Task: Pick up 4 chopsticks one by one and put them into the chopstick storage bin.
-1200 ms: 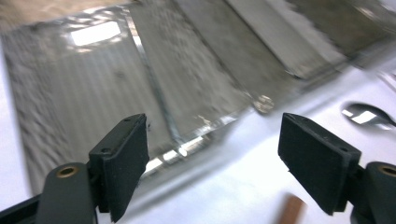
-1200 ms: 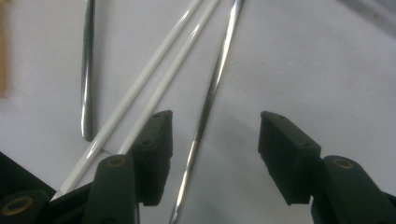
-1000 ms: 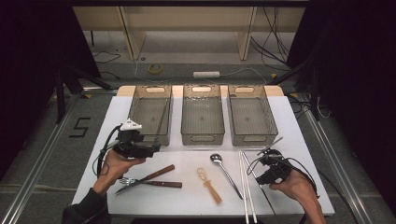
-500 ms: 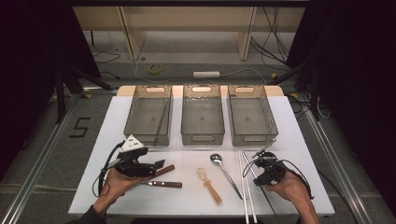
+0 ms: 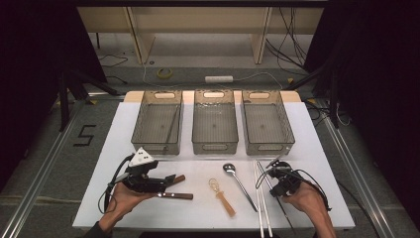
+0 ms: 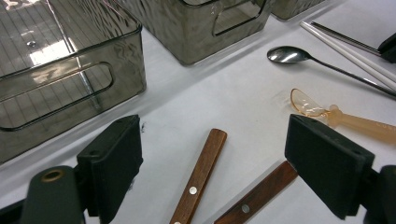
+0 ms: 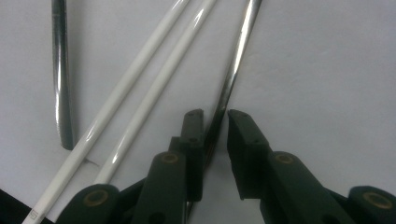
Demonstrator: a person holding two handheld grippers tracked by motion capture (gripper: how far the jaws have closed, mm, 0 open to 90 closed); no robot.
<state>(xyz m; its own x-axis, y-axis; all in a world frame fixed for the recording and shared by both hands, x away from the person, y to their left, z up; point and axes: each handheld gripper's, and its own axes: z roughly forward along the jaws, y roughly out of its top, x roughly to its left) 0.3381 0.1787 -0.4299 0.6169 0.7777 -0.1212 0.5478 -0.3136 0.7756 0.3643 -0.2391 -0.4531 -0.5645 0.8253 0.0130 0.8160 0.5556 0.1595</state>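
My left gripper [image 5: 164,182] [image 6: 215,135] lies low at the table's front left, open wide. Its jaws stand on either side of two wooden handles [image 6: 200,172] [image 6: 261,192], touching neither; in the high view these handles [image 5: 177,179] [image 5: 179,196] lie just to its right. At the front right, my right gripper [image 5: 275,174] [image 7: 215,115] points down at a metal chopstick [image 7: 239,46] [image 5: 268,184]. Its jaws have just been closing. The stick runs between the pads, with a thin gap still showing on one side.
Two white chopsticks [image 7: 149,79] [image 5: 261,201] lie left of the metal one. A metal spoon [image 5: 237,181] [image 6: 285,54] and an amber plastic spoon [image 5: 222,196] [image 6: 317,107] lie mid-table. Three smoky clear bins [image 5: 157,148] [image 5: 214,148] [image 5: 267,148] stand behind.
My left gripper has come down and to the right, from near the left bin to the wooden handles. The right hand has hardly moved.
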